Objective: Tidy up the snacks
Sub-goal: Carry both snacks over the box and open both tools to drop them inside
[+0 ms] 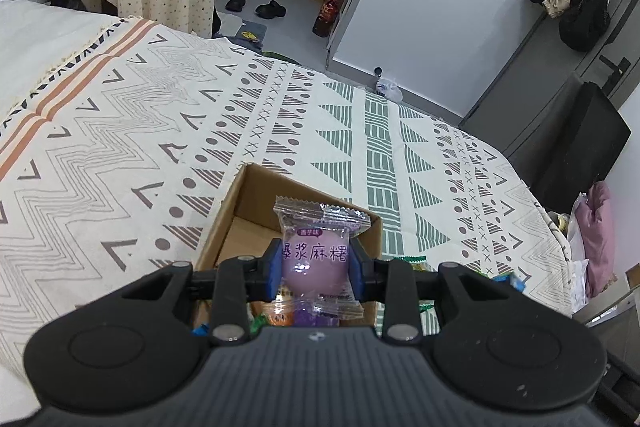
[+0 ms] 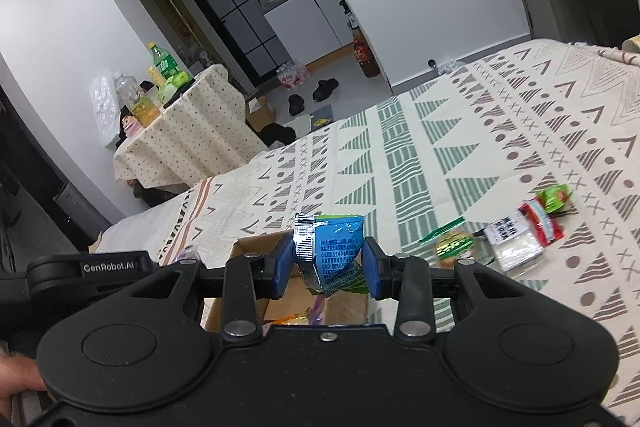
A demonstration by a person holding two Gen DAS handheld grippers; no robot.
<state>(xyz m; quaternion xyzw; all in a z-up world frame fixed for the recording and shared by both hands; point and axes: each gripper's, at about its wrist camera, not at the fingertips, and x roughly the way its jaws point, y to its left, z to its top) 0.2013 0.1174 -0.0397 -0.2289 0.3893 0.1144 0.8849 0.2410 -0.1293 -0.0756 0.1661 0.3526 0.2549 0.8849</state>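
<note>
The left gripper (image 1: 316,267) squeezes a purple mochi snack (image 1: 314,255) between its two blue pads. The snack sits in a clear wrapper and hangs right over an open cardboard box (image 1: 224,223). The box rests on a bed with a patterned blanket (image 1: 160,131). A few small wrapped snacks already lie in the bottom of the box, but they are mostly hidden behind the gripper.

The right gripper (image 2: 328,259) pinches a blue and silver snack packet (image 2: 332,251) tight. It also hovers above the same box (image 2: 256,247), near its front side.

More snacks wait on the blanket (image 2: 520,131), off to the right of the box: a green packet (image 2: 554,197), a red and white packet (image 2: 538,223), a clear pack with a black label (image 2: 514,245), and a small green and yellow one (image 2: 454,245). They lie close together, apart from the box.

Farther back stands a round table with a dotted cloth (image 2: 184,135) holding bottles. Two dark shoes (image 2: 314,95) lie on the floor. A bit of a hand (image 2: 18,375) shows at the left edge.
</note>
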